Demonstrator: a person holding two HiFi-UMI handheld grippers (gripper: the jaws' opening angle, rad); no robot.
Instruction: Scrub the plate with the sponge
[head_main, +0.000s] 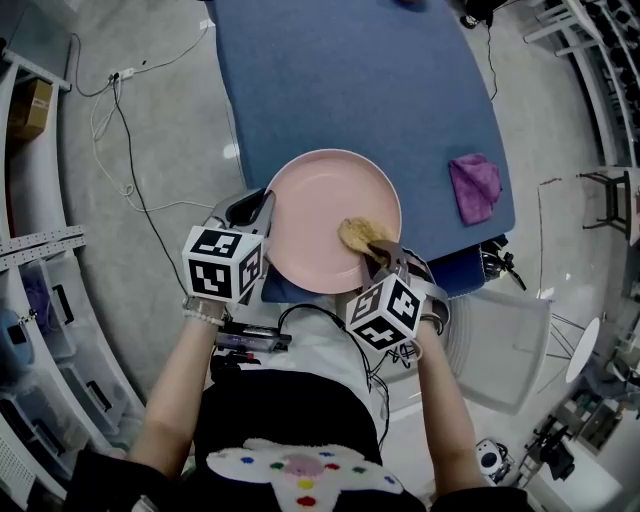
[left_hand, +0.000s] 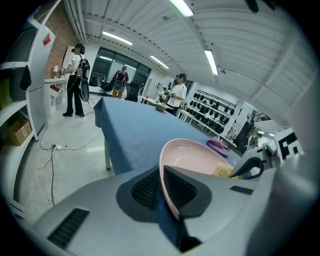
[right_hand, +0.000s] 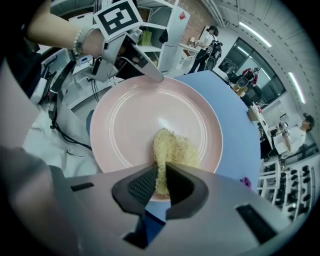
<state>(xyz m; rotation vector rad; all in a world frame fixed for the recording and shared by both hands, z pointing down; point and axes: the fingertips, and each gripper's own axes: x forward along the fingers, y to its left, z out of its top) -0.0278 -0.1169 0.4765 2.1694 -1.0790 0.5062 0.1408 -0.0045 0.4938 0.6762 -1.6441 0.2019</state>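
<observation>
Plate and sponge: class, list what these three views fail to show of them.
- Underside of the plate: head view, hidden by the plate itself.
- Near end of the sponge: right gripper view, buried between the pads of the right claw.
- Near rim of the plate: left gripper view, covered by the left claw.

Head view: steeply down. Claw views: close, low, from opposite rims; all share plate (head_main: 320, 215).
</observation>
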